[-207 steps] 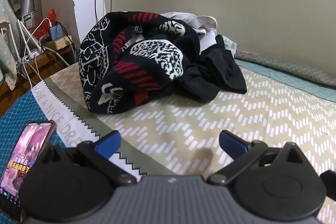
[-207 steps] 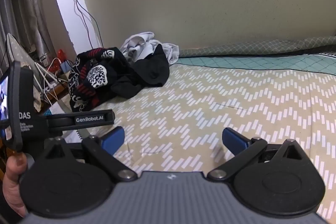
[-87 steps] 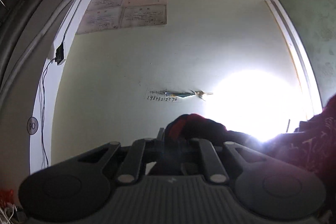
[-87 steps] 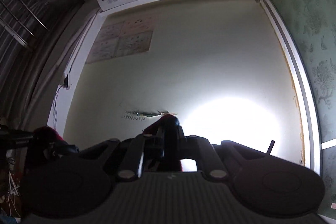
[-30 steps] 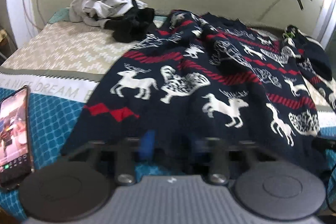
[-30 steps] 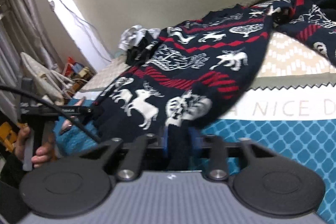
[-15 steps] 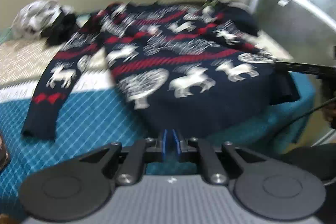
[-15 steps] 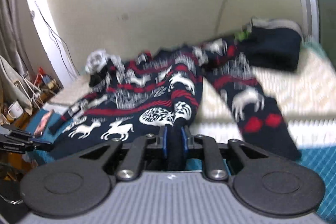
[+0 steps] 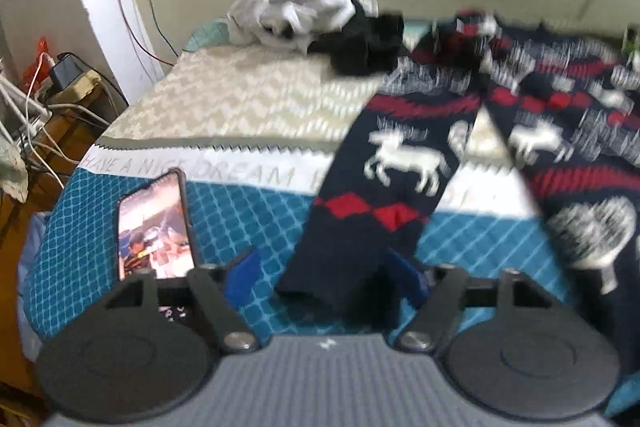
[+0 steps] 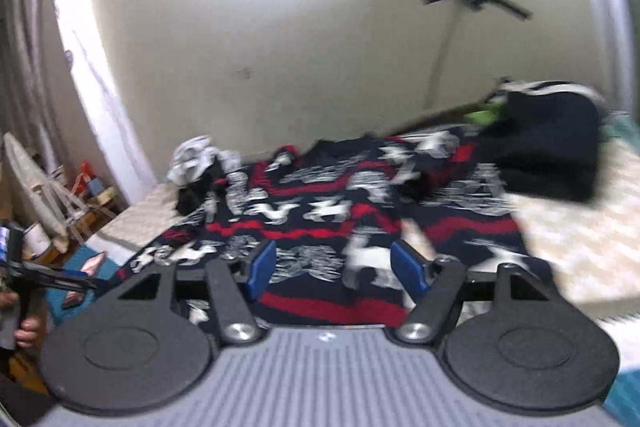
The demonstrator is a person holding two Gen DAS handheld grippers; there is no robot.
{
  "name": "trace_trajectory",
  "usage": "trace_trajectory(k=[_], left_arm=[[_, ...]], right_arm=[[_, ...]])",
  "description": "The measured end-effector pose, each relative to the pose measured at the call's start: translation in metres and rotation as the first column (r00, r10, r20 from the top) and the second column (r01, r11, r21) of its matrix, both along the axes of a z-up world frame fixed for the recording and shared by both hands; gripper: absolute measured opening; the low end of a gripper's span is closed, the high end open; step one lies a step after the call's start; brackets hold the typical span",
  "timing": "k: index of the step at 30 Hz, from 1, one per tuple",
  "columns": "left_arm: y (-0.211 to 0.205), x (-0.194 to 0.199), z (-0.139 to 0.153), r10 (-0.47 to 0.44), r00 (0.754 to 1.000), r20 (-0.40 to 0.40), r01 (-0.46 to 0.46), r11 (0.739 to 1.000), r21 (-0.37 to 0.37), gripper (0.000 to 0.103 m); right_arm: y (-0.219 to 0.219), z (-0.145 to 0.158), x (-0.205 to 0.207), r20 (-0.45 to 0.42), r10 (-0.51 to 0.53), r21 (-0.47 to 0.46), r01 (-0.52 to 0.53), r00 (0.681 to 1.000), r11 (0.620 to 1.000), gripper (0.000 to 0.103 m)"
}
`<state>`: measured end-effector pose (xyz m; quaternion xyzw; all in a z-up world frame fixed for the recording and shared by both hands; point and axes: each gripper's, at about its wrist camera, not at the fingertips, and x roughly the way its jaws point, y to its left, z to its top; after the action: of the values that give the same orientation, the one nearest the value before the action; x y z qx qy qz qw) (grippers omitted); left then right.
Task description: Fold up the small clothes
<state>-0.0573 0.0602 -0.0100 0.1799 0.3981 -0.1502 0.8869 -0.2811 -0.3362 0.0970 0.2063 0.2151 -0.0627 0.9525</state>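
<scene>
A navy sweater (image 9: 560, 131) with white deer and red bands lies spread flat on the bed; it also shows in the right wrist view (image 10: 320, 211). Its left sleeve (image 9: 384, 187) runs down toward me, and the cuff lies between the open fingers of my left gripper (image 9: 324, 277). My right gripper (image 10: 334, 269) is open and empty, held above the sweater's lower right part. Both views are blurred by motion.
A phone (image 9: 154, 223) with a lit screen lies on the blue bedspread at the left. A pile of white and black clothes (image 9: 312, 15) sits at the bed's far left. A dark folded garment (image 10: 552, 147) lies at the far right. A side table with cables (image 9: 60, 87) stands left of the bed.
Both grippers have opened and let go of the sweater's hem. The left gripper has swung left to the sleeve cuff; the right has lifted slightly over the sweater.
</scene>
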Motion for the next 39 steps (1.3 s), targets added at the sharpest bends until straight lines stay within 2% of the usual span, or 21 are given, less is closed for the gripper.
trace_trajectory(k=[2,4,6,7,9,11,13,16,17,18,20,22,25,28,30,32,33,36,37,39], left_arm=[[-0.006,-0.009,-0.006,-0.022,0.998,0.059,0.020,0.999,0.041,0.081],[-0.009,-0.013,-0.008,-0.061,0.994,0.092,0.056,0.997,0.058,0.064],[-0.004,-0.007,-0.005,-0.088,0.994,0.067,0.087,0.996,0.007,0.008],[-0.007,-0.004,-0.006,-0.077,0.995,0.071,0.075,0.997,0.021,0.008],[-0.005,-0.001,-0.002,-0.057,0.989,0.138,0.051,0.998,0.049,0.008],[0.009,0.011,0.016,-0.004,0.978,0.211,-0.002,1.000,0.027,0.008],[0.031,0.027,0.050,0.098,0.956,0.277,-0.085,0.995,-0.057,0.008],[0.064,0.050,0.107,0.265,0.891,0.368,-0.202,0.959,-0.200,0.007],[0.070,0.058,0.124,0.301,0.873,0.384,-0.220,0.945,-0.241,0.007],[0.071,0.066,0.137,0.309,0.869,0.387,-0.213,0.938,-0.273,0.007],[0.063,0.076,0.162,0.277,0.881,0.384,-0.152,0.934,-0.325,0.007],[0.040,0.081,0.182,0.223,0.883,0.413,-0.090,0.944,-0.317,0.007],[-0.016,0.081,0.214,0.103,0.878,0.468,0.039,0.958,-0.285,0.007],[-0.087,0.070,0.248,-0.039,0.858,0.512,0.198,0.945,-0.261,0.006],[-0.137,0.058,0.268,-0.130,0.831,0.541,0.299,0.924,-0.237,0.002],[-0.189,0.040,0.285,-0.230,0.792,0.565,0.412,0.884,-0.218,0.003],[-0.212,0.033,0.291,-0.275,0.780,0.562,0.461,0.860,-0.219,0.006],[-0.269,0.026,0.291,-0.421,0.774,0.474,0.577,0.777,-0.251,0.008],[-0.280,0.025,0.286,-0.445,0.775,0.449,0.588,0.768,-0.253,0.008],[-0.285,0.029,0.272,-0.465,0.783,0.412,0.586,0.773,-0.242,0.009]], right_arm=[[0.012,-0.004,0.031,-0.007,0.063,0.005,-0.063,0.998,0.998,0.066],[0.029,-0.008,0.062,-0.013,0.121,0.021,-0.121,0.993,0.992,0.065],[0.044,-0.012,0.094,-0.016,0.178,0.038,-0.177,0.984,0.984,0.064],[0.052,-0.016,0.110,-0.018,0.206,0.044,-0.205,0.978,0.978,0.064],[0.066,-0.024,0.137,-0.029,0.252,0.064,-0.249,0.967,0.966,0.062],[0.082,-0.032,0.163,-0.037,0.301,0.107,-0.296,0.953,0.949,0.059],[0.095,-0.040,0.184,-0.040,0.351,0.152,-0.342,0.935,0.927,0.059],[0.112,-0.053,0.205,-0.067,0.408,0.194,-0.389,0.911,0.901,0.059],[0.116,-0.057,0.209,-0.064,0.425,0.201,-0.406,0.903,0.892,0.059],[0.120,-0.062,0.213,-0.077,0.435,0.208,-0.412,0.897,0.887,0.059],[0.123,-0.071,0.216,-0.072,0.439,0.217,-0.415,0.896,0.884,0.060],[0.121,-0.074,0.216,-0.044,0.442,0.238,-0.420,0.896,0.876,0.060],[0.108,-0.080,0.213,-0.005,0.434,0.304,-0.412,0.901,0.859,0.060],[0.097,-0.083,0.207,0.021,0.418,0.351,-0.398,0.908,0.848,0.060],[0.090,-0.086,0.204,0.040,0.405,0.378,-0.389,0.913,0.840,0.060],[0.084,-0.088,0.200,0.056,0.394,0.403,-0.382,0.917,0.832,0.060],[0.082,-0.088,0.198,0.063,0.392,0.409,-0.382,0.918,0.829,0.060],[0.077,-0.089,0.195,0.079,0.386,0.423,-0.381,0.919,0.822,0.061],[0.075,-0.090,0.194,0.084,0.386,0.430,-0.382,0.919,0.818,0.061],[0.070,-0.089,0.191,0.095,0.384,0.441,-0.385,0.918,0.811,0.061]])
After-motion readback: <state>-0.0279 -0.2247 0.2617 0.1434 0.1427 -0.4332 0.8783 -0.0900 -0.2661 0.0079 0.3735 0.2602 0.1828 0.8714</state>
